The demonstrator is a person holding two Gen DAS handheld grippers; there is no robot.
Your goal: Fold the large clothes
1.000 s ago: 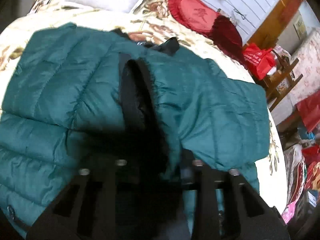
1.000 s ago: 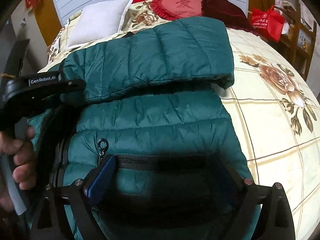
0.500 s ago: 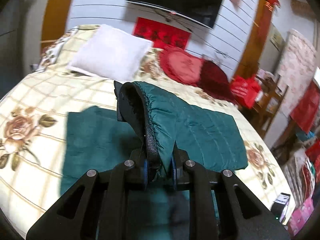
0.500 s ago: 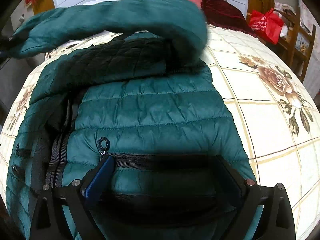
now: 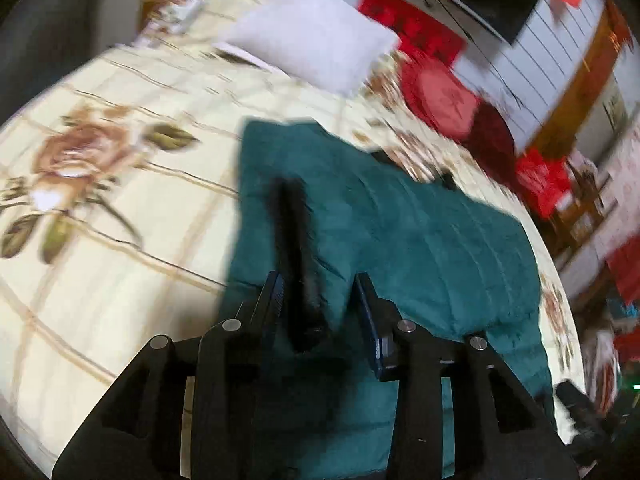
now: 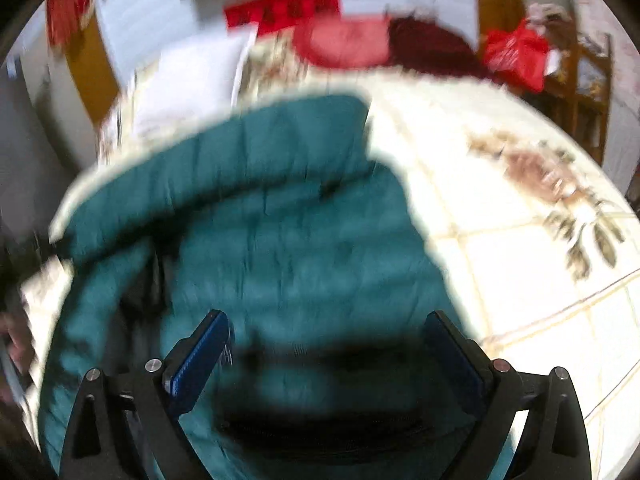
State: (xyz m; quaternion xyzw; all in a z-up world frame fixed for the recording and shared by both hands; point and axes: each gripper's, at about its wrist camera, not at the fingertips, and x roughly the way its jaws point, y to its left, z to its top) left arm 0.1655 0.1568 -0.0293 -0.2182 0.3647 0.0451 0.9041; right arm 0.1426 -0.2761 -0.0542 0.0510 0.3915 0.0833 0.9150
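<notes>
Left gripper (image 5: 320, 304) jaws opening with the dark sleeve cuff (image 5: 298, 264) loose between them, right gripper (image 6: 324, 356) jaws spread over the teal jacket (image 6: 280, 248) on the bed (image 5: 120, 240); sleeve laid, body folds remain.

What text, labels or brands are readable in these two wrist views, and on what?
None can be read.
Red banner on the far wall: dark characters, too blurred to read.
Red cushion on the bed: a dark mark at its centre, too blurred to read.
Teal jacket, left gripper, right gripper: no lettering visible.
</notes>
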